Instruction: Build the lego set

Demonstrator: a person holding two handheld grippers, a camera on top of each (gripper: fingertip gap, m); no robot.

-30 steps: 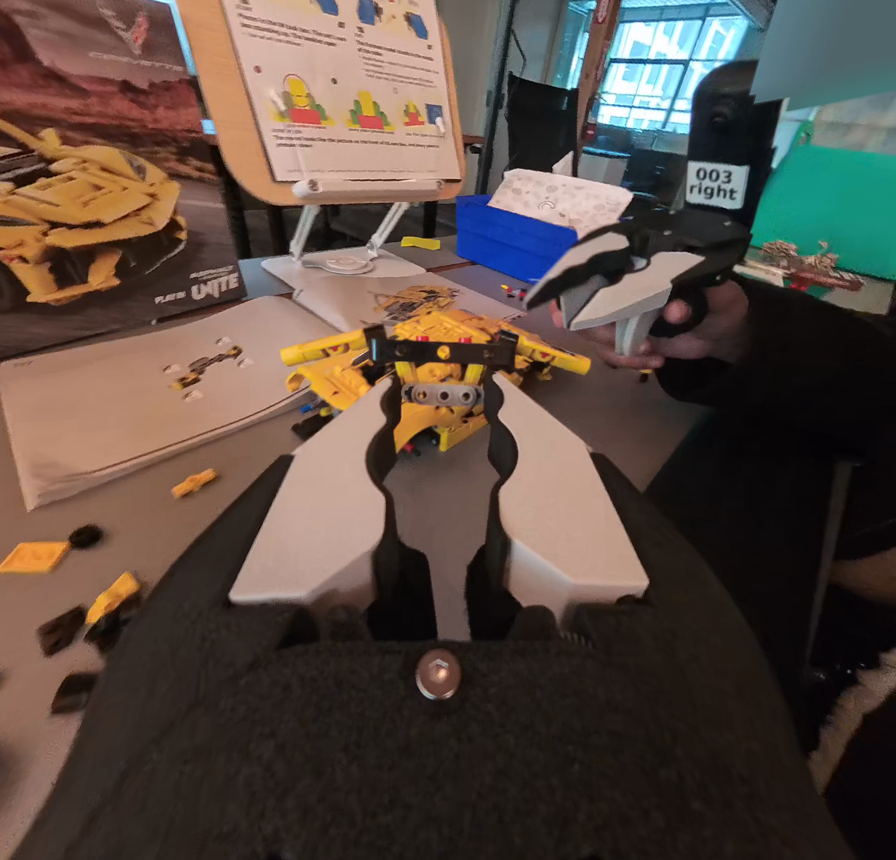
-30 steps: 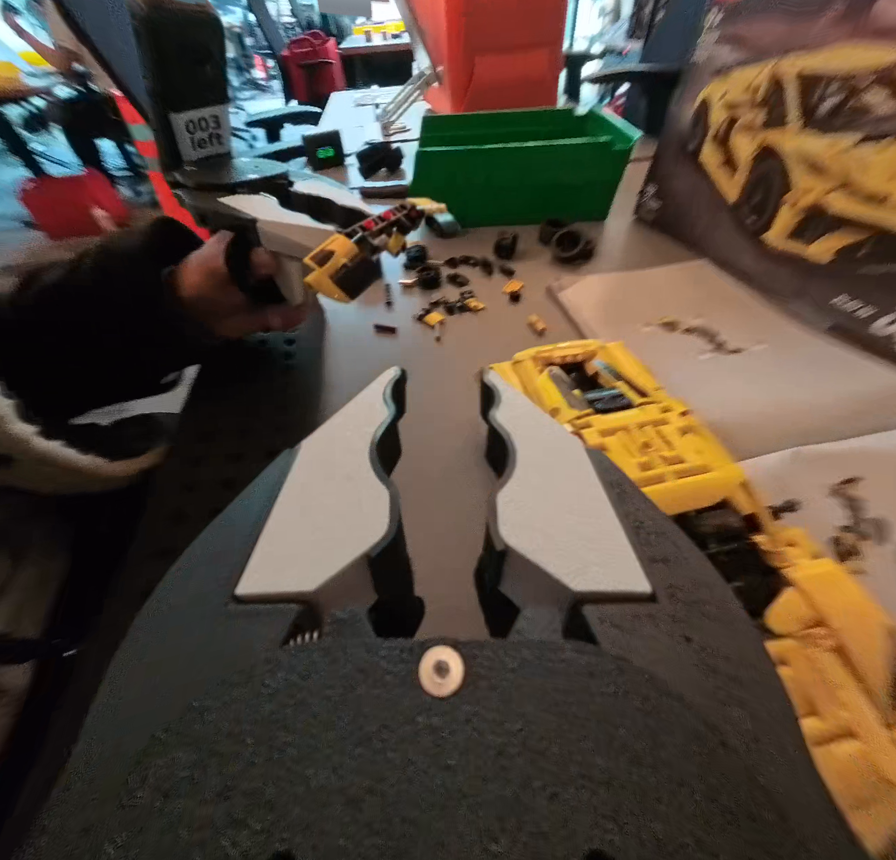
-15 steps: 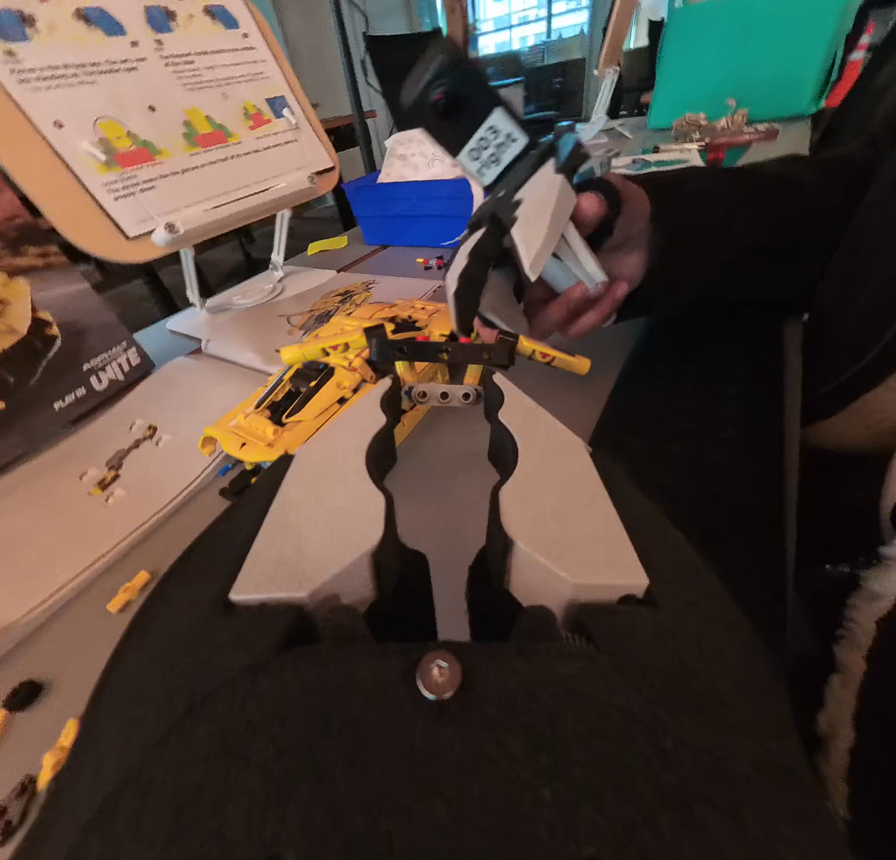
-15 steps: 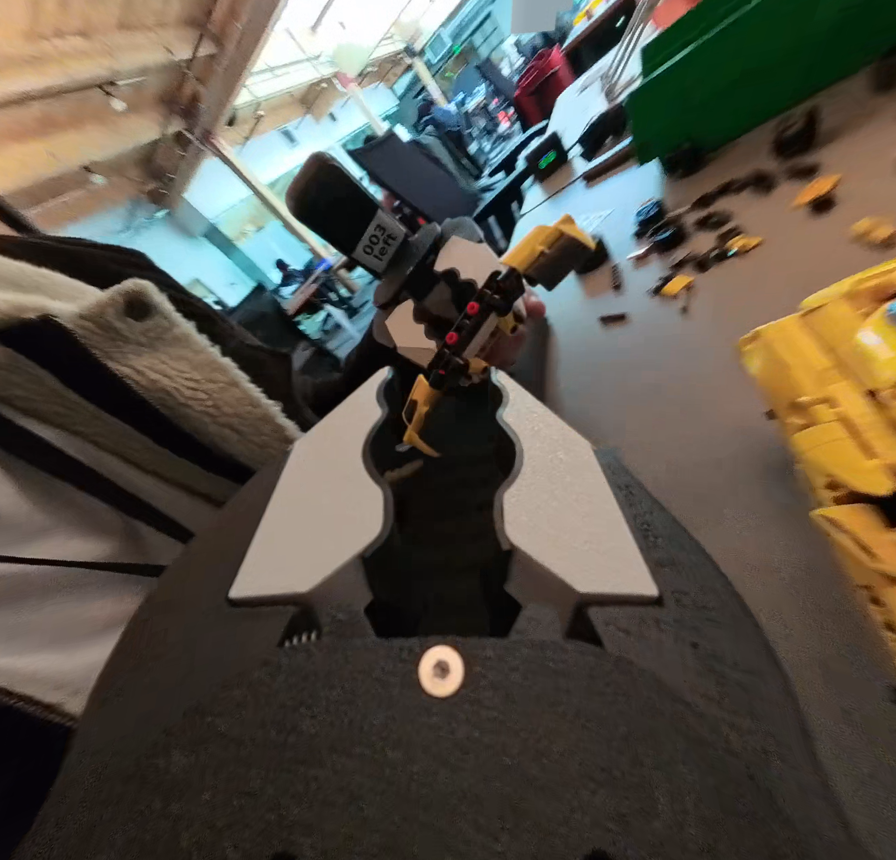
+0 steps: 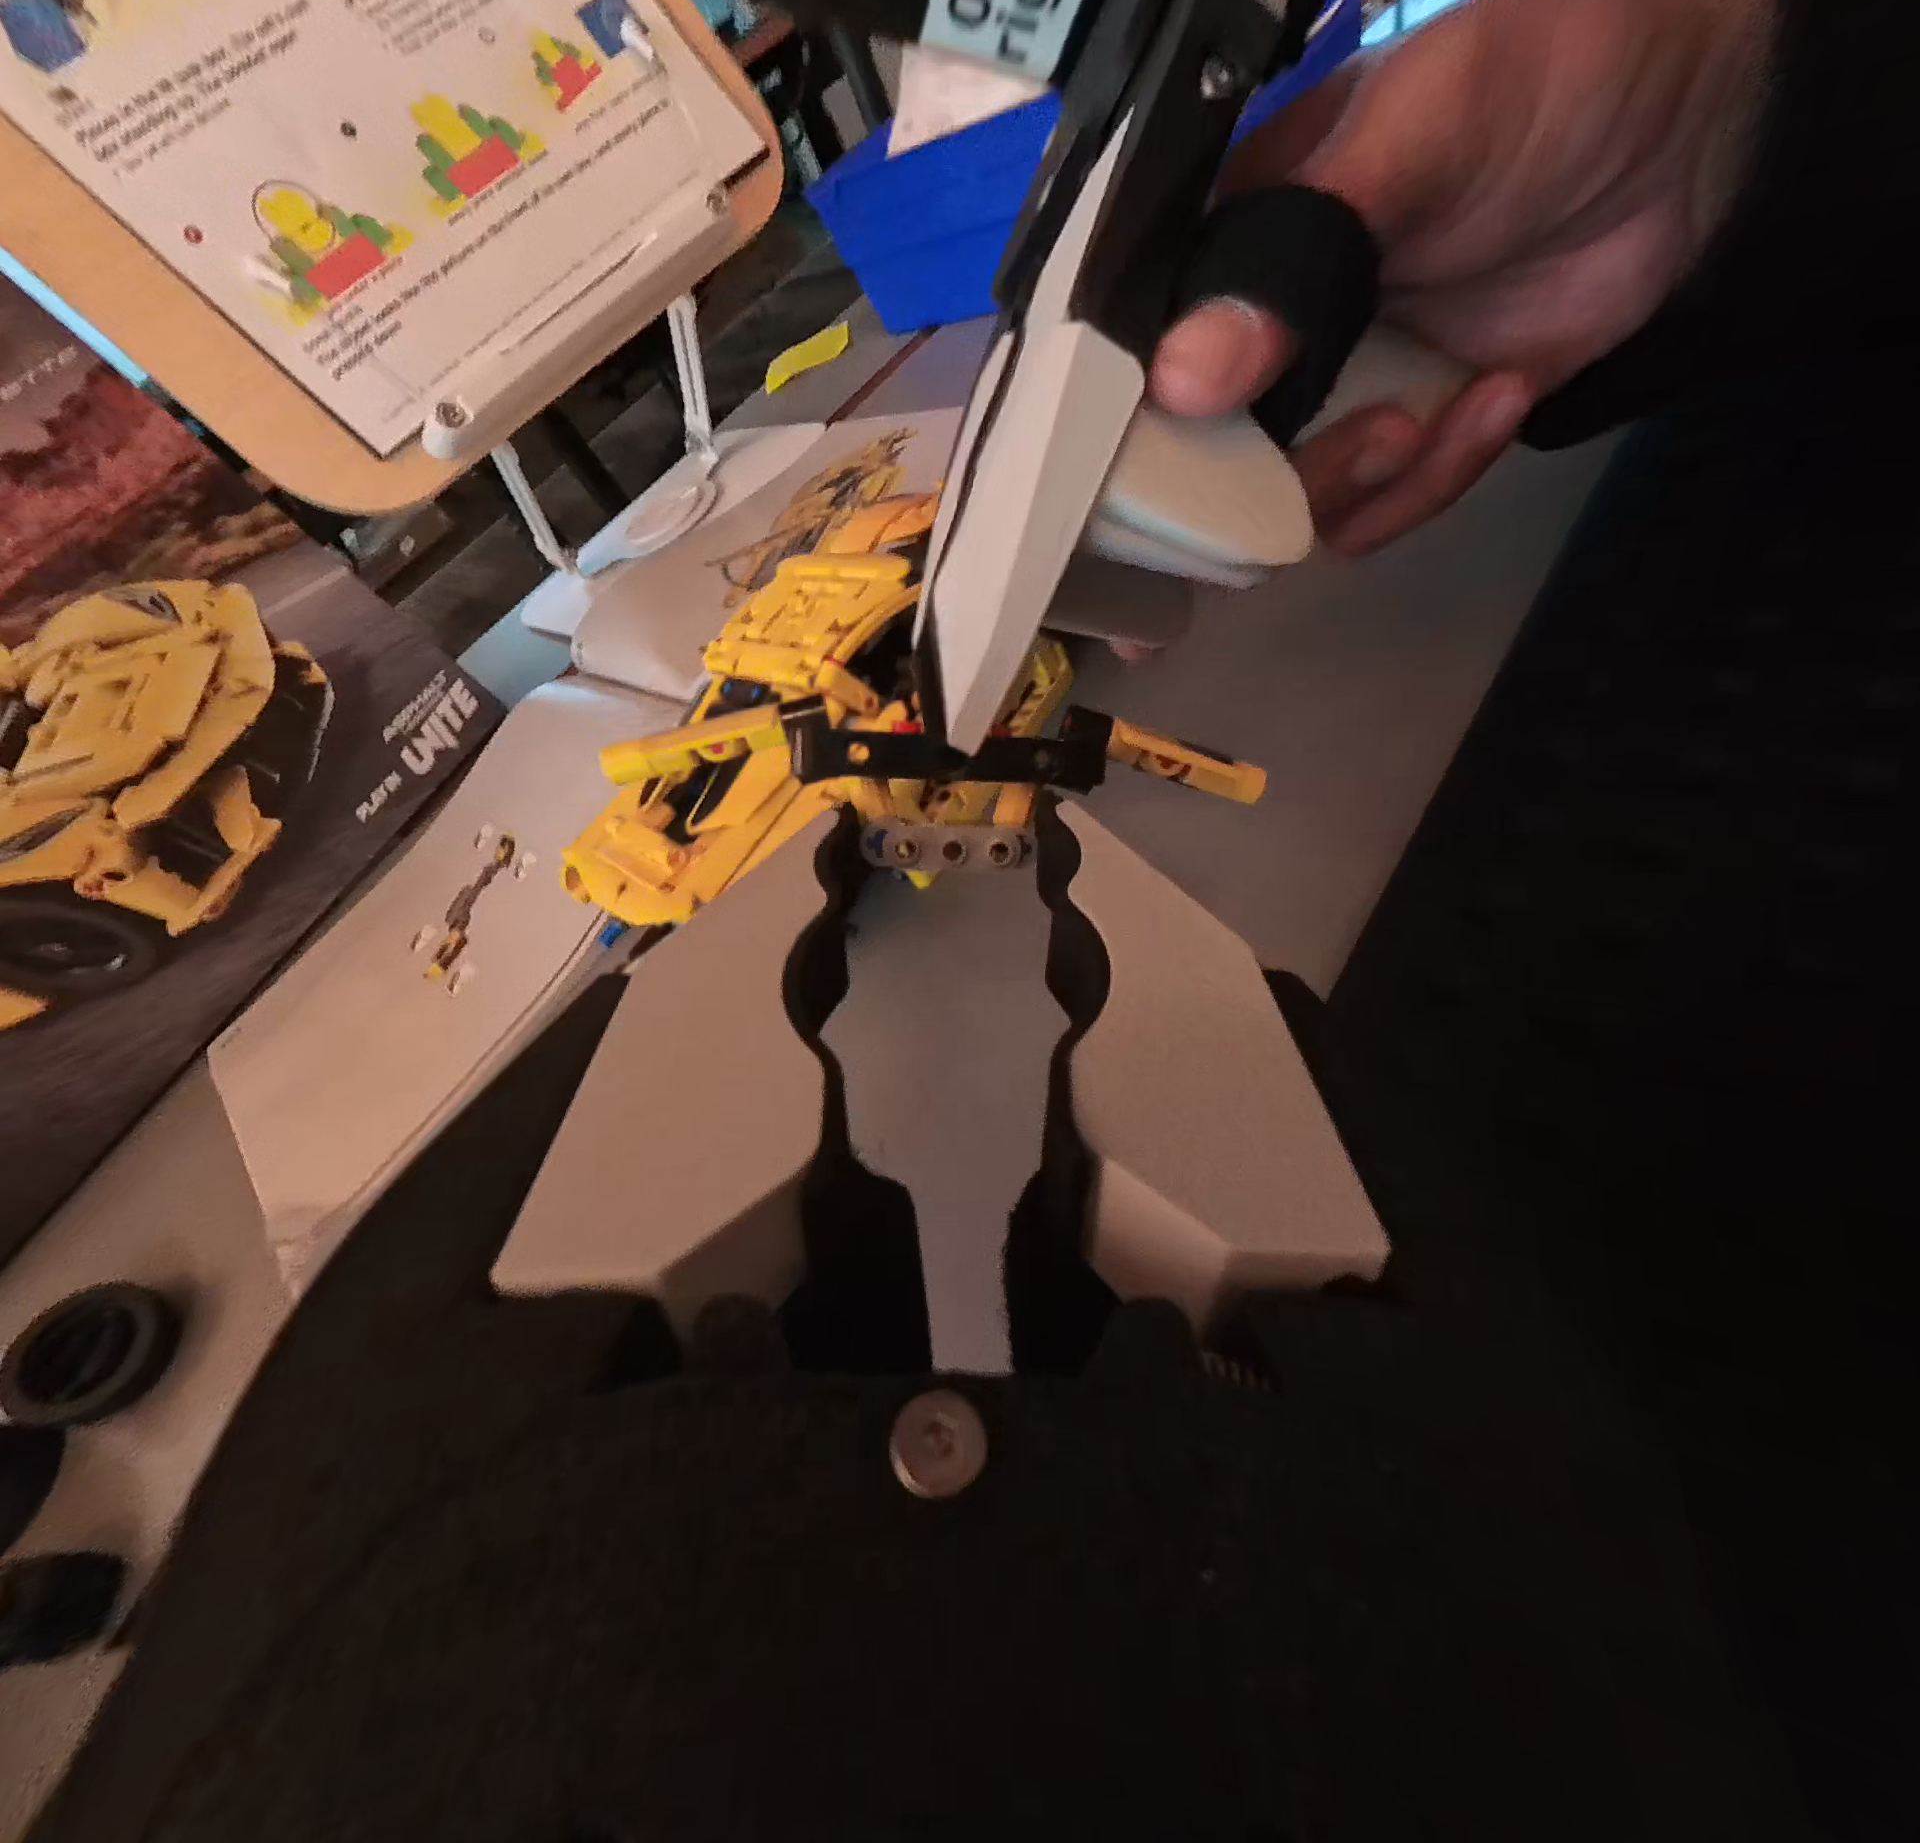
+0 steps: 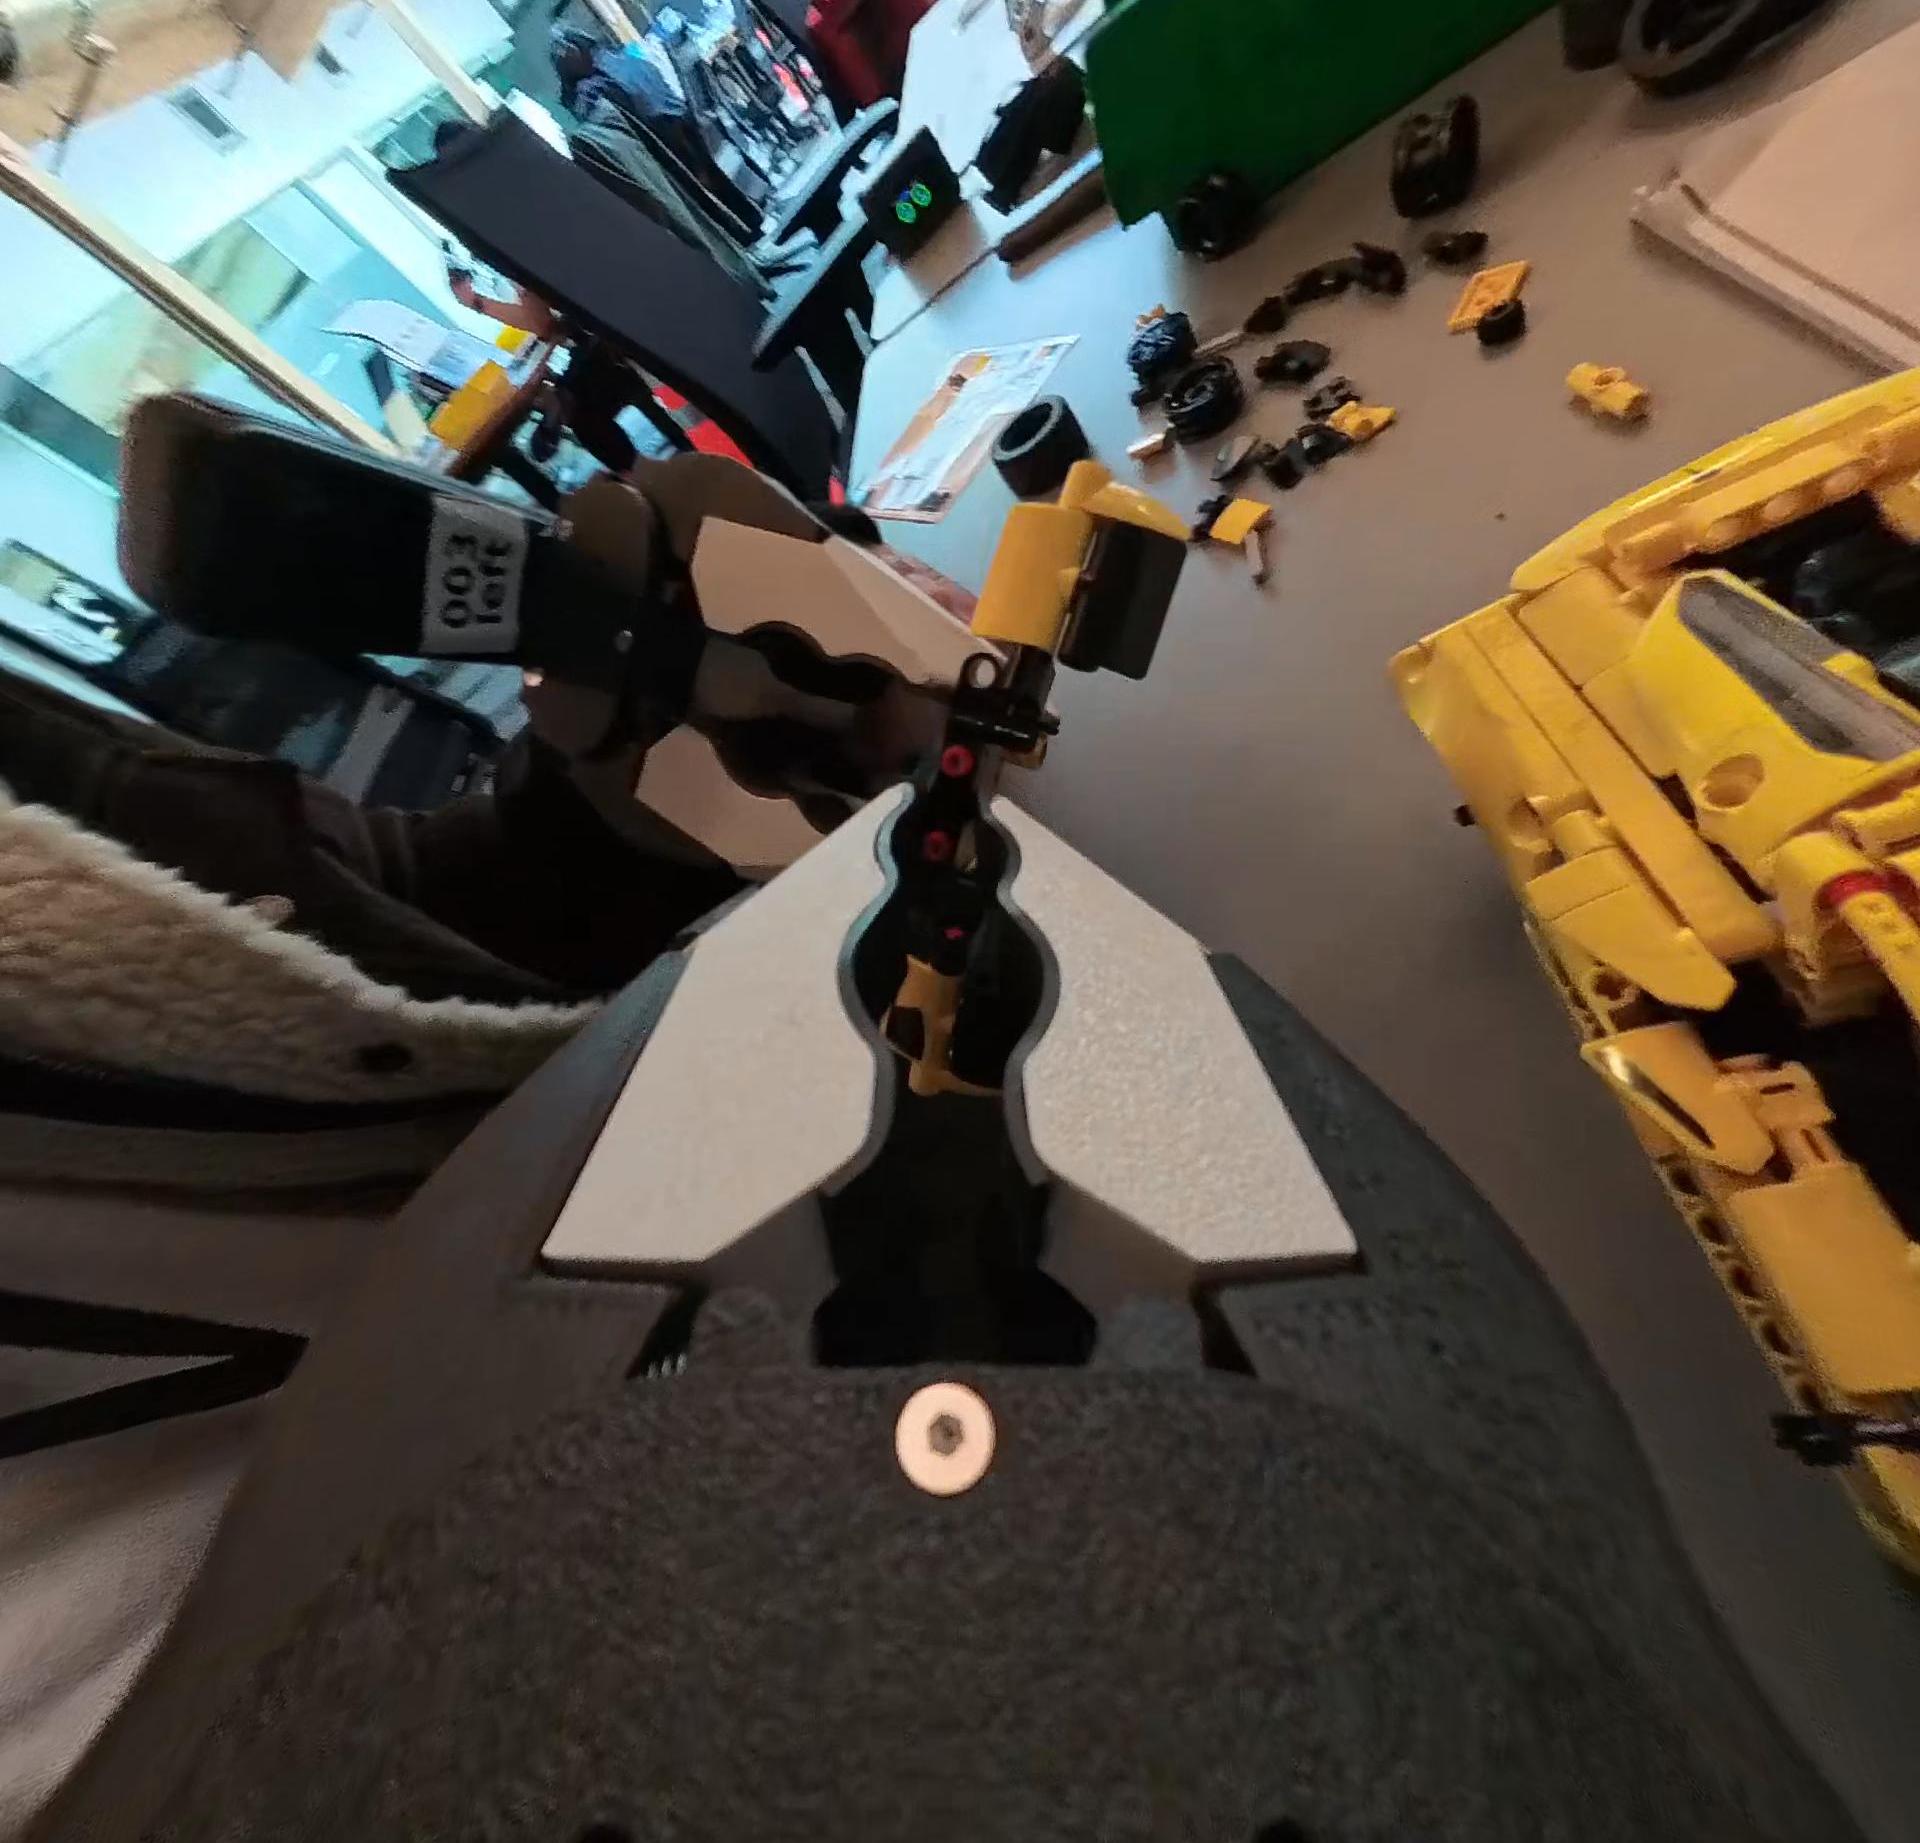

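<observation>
- the left tongs [image 5: 940, 837] are pinching a small lego sub-assembly [image 5: 935, 754] by its grey holed beam, holding it up off the worktop [image 5: 1351, 692], with its black crossbar and yellow ends sticking out to both sides.
- the right tongs [image 6: 945, 806] are coming in across that same piece; their fingers are sitting narrowly apart around the black strip with red pins, though i cannot tell whether they are truly pressing on it.
- to do this step well, i reckon the left side should be keeping its hold steady while the right closes squarely on the strip, not on the loose yellow ends, so that nothing is twisting out.
- just beyond, the yellow lego car [image 5: 748, 754] is lying on the worktop beside an open instruction booklet [image 5: 416, 962].
- farther off, loose black and yellow parts [image 6: 1299, 411] are lying scattered near a green bin [image 6: 1351, 48].
- at the back, an instruction sheet on a stand [image 5: 364, 183] is facing the builder.
</observation>
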